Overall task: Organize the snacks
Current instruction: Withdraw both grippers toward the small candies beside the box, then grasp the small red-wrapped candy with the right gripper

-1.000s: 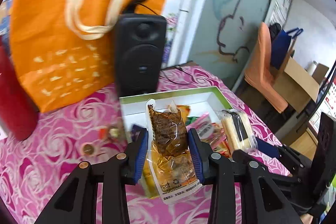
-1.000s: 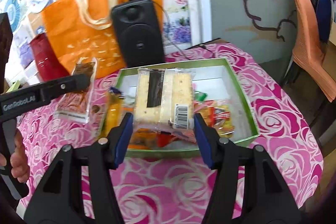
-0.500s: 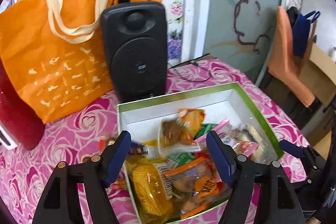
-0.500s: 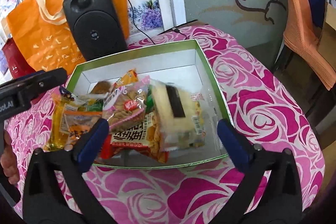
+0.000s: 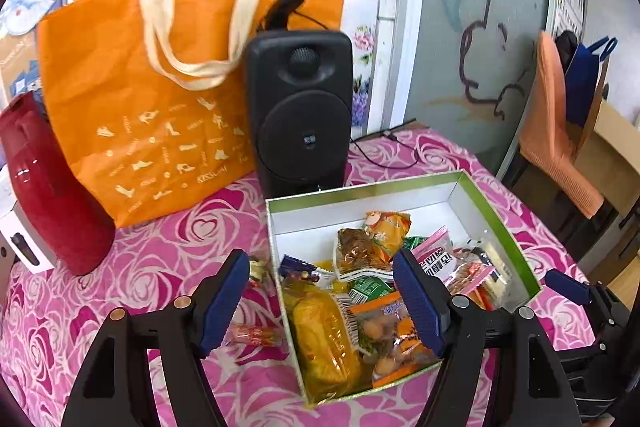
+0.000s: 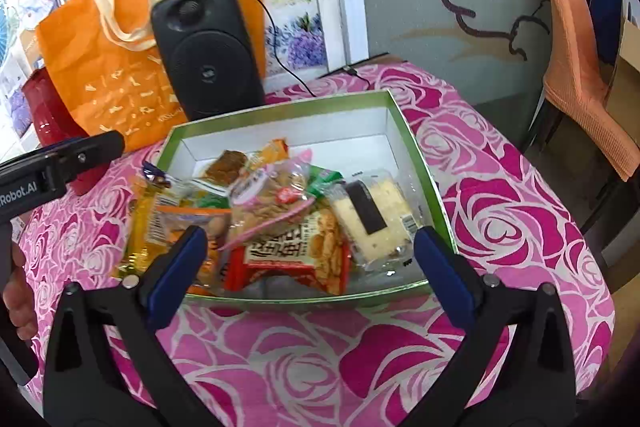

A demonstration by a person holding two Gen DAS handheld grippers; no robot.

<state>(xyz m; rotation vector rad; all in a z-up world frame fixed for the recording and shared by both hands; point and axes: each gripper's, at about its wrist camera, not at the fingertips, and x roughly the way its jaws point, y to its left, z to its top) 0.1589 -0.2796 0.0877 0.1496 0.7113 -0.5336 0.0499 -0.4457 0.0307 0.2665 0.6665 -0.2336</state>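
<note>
Box point(image 6: 420, 163): open, near table's point(image 6: 500, 211) back edge, snacks point(image 6: 280, 211) heaped inside. Left tongs point(image 5: 322, 301) and right tongs point(image 6: 310, 269): both agape, empty. Loose candies point(image 5: 254, 333) beside box's left wall; pinch one squarely, lift clear of rim, release low.

Snack packets point(image 6: 280, 211) lie in the box point(image 6: 416, 163) on the table point(image 6: 500, 211); behind it stands the speaker point(image 5: 300, 111), with the bag point(image 5: 140, 99) to its left.

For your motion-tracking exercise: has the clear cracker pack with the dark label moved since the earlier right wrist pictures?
Yes. The cracker pack left the right gripper, whose jaws now stand open, and dropped into the green box, by its right wall.
</note>
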